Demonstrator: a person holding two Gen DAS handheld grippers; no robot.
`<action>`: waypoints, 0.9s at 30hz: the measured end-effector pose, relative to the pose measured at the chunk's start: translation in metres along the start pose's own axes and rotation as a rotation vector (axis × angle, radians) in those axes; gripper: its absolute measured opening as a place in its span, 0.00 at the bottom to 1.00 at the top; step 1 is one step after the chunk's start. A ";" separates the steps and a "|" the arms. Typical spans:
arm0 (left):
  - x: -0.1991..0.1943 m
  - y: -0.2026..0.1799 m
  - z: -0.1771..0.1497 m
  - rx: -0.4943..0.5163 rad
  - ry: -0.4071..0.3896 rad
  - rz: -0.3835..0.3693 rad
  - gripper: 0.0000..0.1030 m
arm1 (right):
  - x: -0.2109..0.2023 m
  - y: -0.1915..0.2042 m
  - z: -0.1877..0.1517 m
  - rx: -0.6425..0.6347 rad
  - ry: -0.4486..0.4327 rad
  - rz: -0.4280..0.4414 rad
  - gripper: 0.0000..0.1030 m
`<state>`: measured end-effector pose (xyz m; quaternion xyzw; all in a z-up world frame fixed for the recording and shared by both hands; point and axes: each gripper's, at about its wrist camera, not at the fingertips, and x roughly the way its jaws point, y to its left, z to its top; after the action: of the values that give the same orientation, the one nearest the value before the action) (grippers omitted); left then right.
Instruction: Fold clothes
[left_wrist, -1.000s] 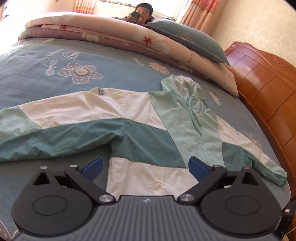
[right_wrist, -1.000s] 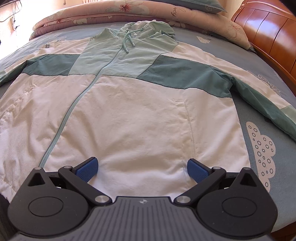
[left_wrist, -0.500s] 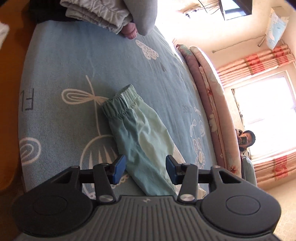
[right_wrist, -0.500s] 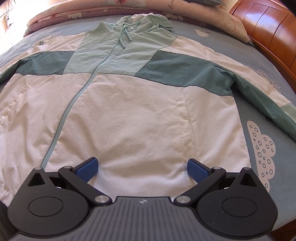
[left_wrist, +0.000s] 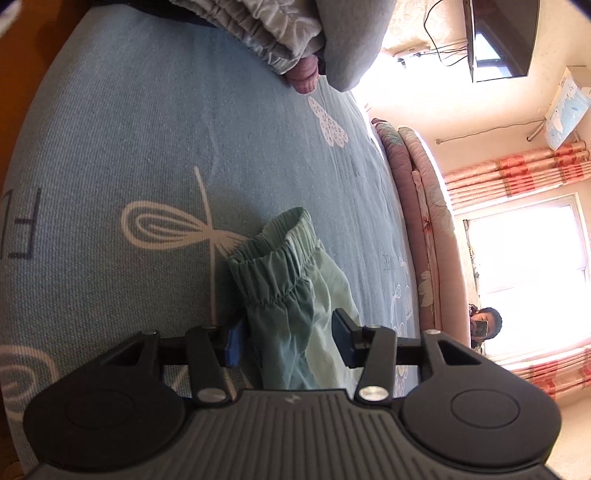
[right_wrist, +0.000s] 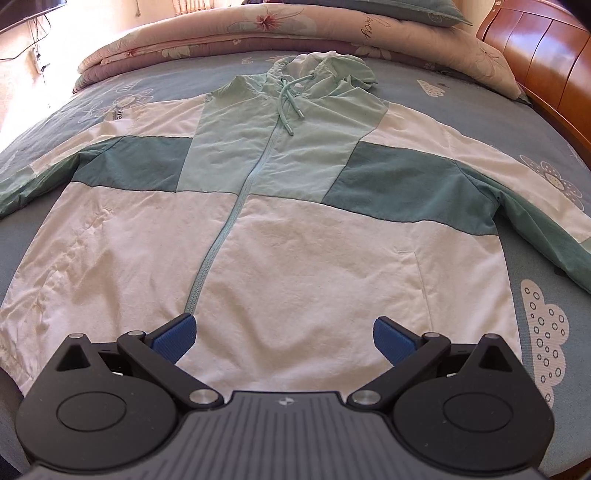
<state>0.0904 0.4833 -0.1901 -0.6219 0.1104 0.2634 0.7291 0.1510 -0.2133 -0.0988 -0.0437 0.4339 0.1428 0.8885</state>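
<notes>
my left gripper (left_wrist: 284, 338) part open, fingers either side of jacket cuff (left_wrist: 275, 254) | my right gripper (right_wrist: 282, 334) wide, empty, over jacket (right_wrist: 295, 236) hem | jacket flat on bed (right_wrist: 461, 107)

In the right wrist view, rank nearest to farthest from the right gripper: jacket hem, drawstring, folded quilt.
From the right gripper:
1. Jacket hem, directly between the fingers.
2. Drawstring, at the collar, mid-bed.
3. Folded quilt, across the far end of the bed.
</notes>
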 end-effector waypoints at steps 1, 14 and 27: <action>0.004 0.000 0.002 -0.003 -0.003 -0.010 0.47 | -0.001 0.001 0.002 0.000 -0.006 0.002 1.00; 0.017 -0.010 0.012 0.127 -0.036 0.017 0.34 | -0.003 0.009 0.013 0.003 -0.030 -0.007 1.00; 0.005 -0.056 -0.002 0.348 -0.021 0.231 0.15 | -0.006 0.012 0.010 -0.014 -0.043 -0.021 1.00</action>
<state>0.1243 0.4782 -0.1450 -0.4671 0.2172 0.3287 0.7916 0.1515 -0.2014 -0.0875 -0.0513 0.4131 0.1376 0.8988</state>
